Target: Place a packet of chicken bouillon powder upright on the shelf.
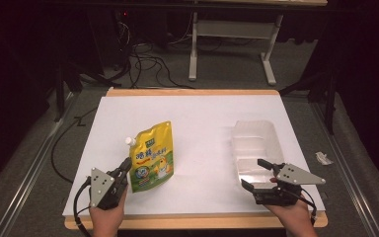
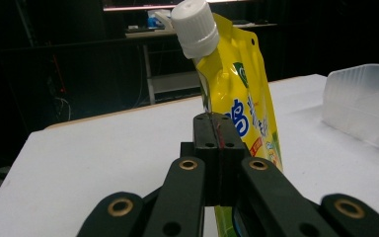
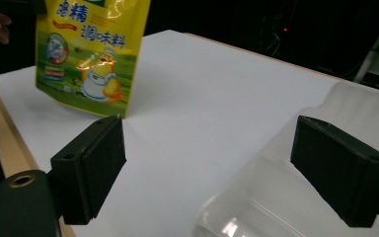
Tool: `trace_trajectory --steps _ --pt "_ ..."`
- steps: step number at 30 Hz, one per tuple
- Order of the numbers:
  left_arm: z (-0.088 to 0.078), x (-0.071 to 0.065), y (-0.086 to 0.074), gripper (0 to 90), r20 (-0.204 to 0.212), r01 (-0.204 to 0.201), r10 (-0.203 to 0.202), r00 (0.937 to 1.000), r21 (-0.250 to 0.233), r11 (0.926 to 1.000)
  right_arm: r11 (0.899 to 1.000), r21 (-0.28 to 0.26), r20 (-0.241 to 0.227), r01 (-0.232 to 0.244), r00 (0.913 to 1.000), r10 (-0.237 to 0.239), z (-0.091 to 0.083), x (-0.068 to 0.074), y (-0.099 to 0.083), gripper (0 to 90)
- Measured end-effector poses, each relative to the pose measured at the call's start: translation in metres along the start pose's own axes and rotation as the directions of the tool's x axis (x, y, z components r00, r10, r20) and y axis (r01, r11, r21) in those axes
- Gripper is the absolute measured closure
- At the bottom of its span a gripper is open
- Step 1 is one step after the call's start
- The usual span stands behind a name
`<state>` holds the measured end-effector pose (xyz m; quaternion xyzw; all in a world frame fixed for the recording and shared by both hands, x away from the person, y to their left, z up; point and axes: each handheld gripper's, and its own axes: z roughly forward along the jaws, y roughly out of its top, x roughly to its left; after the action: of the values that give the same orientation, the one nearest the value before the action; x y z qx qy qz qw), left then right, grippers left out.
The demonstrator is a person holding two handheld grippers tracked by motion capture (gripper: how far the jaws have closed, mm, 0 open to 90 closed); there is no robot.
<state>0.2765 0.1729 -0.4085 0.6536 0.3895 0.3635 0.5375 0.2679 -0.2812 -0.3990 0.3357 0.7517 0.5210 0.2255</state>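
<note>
A yellow spouted pouch with a white screw cap stands upright on the white table top, left of centre. My left gripper is at its lower left edge. In the left gripper view the jaws are pressed together on the edge of the pouch, and the cap rises above them. My right gripper is open at the near end of a clear plastic container, with nothing between its jaws. In the right gripper view my right gripper spans the container's rim, with the pouch beyond.
The table's wooden front edge runs just under both hands. Past the far edge the floor holds cables and a white desk frame. A small white scrap lies off the table's right side.
</note>
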Motion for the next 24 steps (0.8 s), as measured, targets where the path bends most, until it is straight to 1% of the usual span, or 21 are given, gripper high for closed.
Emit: trace_trajectory --steps 1,2,4,5,6,9,12,14,15,16,20,21,22,24 --pt "0.0 -0.001 0.0 90.0 0.002 0.0 0.0 1.0 -0.003 1.0 1.0 0.002 -0.021 0.006 0.9998 -0.006 0.007 0.007 0.005 14.2" --pt "0.0 -0.001 0.0 90.0 0.005 0.002 -0.002 1.0 -0.004 1.0 1.0 0.002 -0.021 0.006 0.9998 -0.006 0.007 0.007 0.005 14.2" --pt "0.0 0.0 0.0 90.0 0.012 0.011 -0.011 0.9999 -0.001 0.9999 1.0 0.01 -0.042 0.01 0.9991 -0.01 0.015 0.013 0.011 14.6" --pt "0.0 0.002 0.0 90.0 0.016 0.02 -0.02 0.9997 0.002 0.9998 1.0 0.023 -0.067 0.016 0.9977 -0.014 0.025 0.019 0.018 14.7" --pt "0.0 0.002 0.0 90.0 0.016 0.02 -0.02 0.9997 0.002 0.9998 1.0 0.023 -0.067 0.016 0.9977 -0.014 0.025 0.019 0.018 14.7" --pt "0.0 0.005 -0.001 90.0 0.023 0.025 -0.025 0.9994 0.005 0.9997 0.999 0.036 -0.097 0.018 0.9952 -0.015 0.043 0.027 0.029 14.7" --pt "0.0 0.004 0.0 90.0 0.035 0.023 -0.023 0.9991 0.002 0.9997 0.999 0.034 -0.133 0.001 0.9912 0.004 0.063 0.035 0.04 14.8" --pt "0.0 0.004 0.0 90.0 0.042 0.017 -0.017 0.999 0.001 0.9999 0.999 0.033 -0.144 -0.008 0.9894 0.012 0.073 0.038 0.045 14.9" --pt "0.0 0.004 0.001 90.0 0.045 0.015 -0.015 0.9989 0.0 0.9999 0.999 0.031 -0.158 -0.014 0.9873 0.019 0.084 0.042 0.049 14.9" --pt "-0.001 0.004 0.001 90.0 0.047 0.015 -0.015 0.9988 0.0 0.9999 0.999 0.031 -0.158 -0.014 0.9873 0.019 0.084 0.042 0.049 14.9" --pt "-0.001 0.003 0.001 90.0 0.057 0.008 -0.008 0.9983 -0.003 1.0 0.999 0.029 -0.186 -0.027 0.9821 0.032 0.105 0.048 0.055 14.9" --pt "-0.001 0.003 0.001 90.0 0.061 0.007 -0.007 0.9981 -0.002 1.0 0.999 0.032 -0.2 -0.031 0.979 0.037 0.115 0.05 0.057 14.9" --pt "0.0 0.004 0.001 90.0 0.068 0.009 -0.009 0.9976 0.003 1.0 0.999 0.032 -0.2 -0.031 0.979 0.037 0.115 0.05 0.057 14.9" --pt "-0.001 0.004 0.001 90.0 0.072 0.007 -0.007 0.9974 0.006 1.0 0.999 0.039 -0.211 -0.037 0.9766 0.044 0.126 0.052 0.059 14.9"
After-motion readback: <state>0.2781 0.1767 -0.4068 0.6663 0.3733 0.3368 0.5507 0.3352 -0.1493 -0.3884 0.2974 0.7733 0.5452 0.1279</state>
